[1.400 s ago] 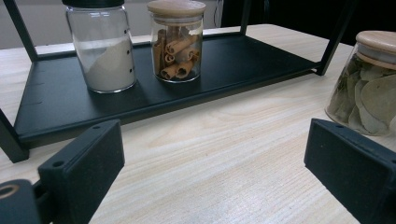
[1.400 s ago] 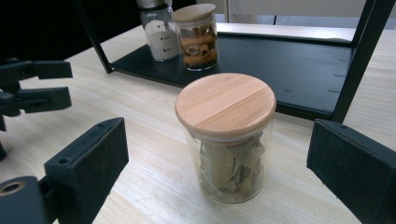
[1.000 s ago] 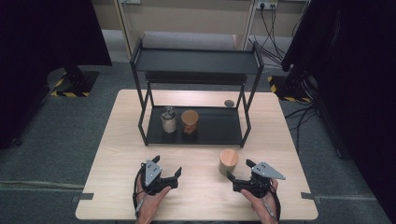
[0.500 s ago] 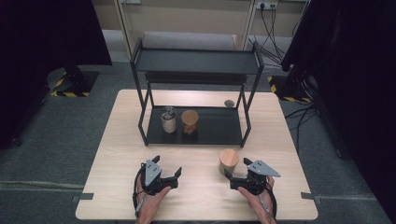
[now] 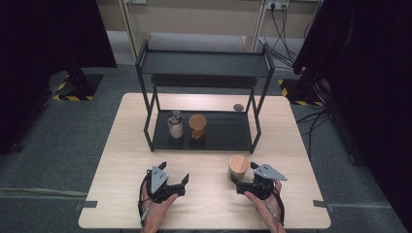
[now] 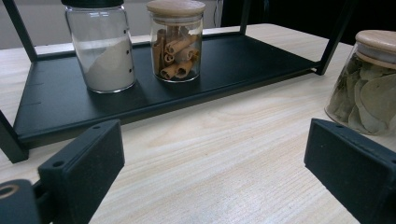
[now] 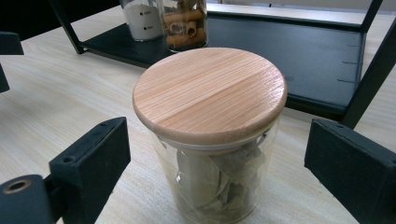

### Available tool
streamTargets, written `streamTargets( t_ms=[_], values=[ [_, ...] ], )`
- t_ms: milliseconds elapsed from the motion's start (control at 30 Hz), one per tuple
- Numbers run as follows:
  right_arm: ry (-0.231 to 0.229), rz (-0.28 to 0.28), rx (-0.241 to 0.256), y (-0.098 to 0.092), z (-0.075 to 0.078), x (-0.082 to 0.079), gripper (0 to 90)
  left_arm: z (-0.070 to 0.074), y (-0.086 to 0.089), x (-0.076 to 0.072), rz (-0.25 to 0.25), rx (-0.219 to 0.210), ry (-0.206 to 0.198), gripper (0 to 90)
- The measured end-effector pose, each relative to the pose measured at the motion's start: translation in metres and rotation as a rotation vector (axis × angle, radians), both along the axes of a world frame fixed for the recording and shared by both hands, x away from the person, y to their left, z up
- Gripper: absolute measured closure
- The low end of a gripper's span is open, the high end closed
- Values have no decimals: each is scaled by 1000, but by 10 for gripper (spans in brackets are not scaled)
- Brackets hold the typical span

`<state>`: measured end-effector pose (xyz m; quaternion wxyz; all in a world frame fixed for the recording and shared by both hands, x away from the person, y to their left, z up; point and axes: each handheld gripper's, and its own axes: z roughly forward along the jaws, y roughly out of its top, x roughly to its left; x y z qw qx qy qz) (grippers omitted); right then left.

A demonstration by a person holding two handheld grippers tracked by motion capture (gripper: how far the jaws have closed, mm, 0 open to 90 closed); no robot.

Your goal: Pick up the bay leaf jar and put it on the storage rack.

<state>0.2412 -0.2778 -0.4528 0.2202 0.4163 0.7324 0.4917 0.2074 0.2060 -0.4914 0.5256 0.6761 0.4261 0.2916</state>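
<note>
Wooden-lidded and made of glass, the bay leaf jar (image 5: 238,168) stands on the pale surface (image 5: 121,145) just in front of the black rack (image 5: 204,63), off its right front leg in the high view. The right tongs (image 5: 241,186) sit just in front of the jar, close to it but not touching, jaws apart. The left tongs (image 5: 179,183) rest well to the left of the jar, also in front of the rack, jaws apart too. On the rack's lower shelf a white powder jar (image 5: 175,124) and a cinnamon jar (image 5: 197,126) stand side by side.

From the left gripper view, both black jaws spread wide over bare wood. The bay leaf jar (image 6: 366,91) stands beyond the right-hand jaw, clear of it. Ahead, on the rack (image 6: 224,56), the white powder jar (image 6: 102,46) and cinnamon jar (image 6: 176,39) stand upright, near each other.

From the right gripper view, the bay leaf jar (image 7: 210,93) stands upright between the two open jaws, with a gap on each side, its lid closed. Behind it lies the rack (image 7: 289,42) with the cinnamon jar (image 7: 184,21) and the white powder jar (image 7: 142,16). No label or writing can be read on any jar.
</note>
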Motion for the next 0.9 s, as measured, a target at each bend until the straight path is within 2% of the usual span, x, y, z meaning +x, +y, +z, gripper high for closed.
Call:
streamTargets(
  t_ms=[433, 900],
  values=[
    [11, -8, -3, 4, -6, 9, 130, 0, 0, 0, -1, -1, 1, 45],
    [-2, 26, -10, 6, -10, 15, 239, 0, 0, 0, -1, 0, 1, 44]
  ],
)
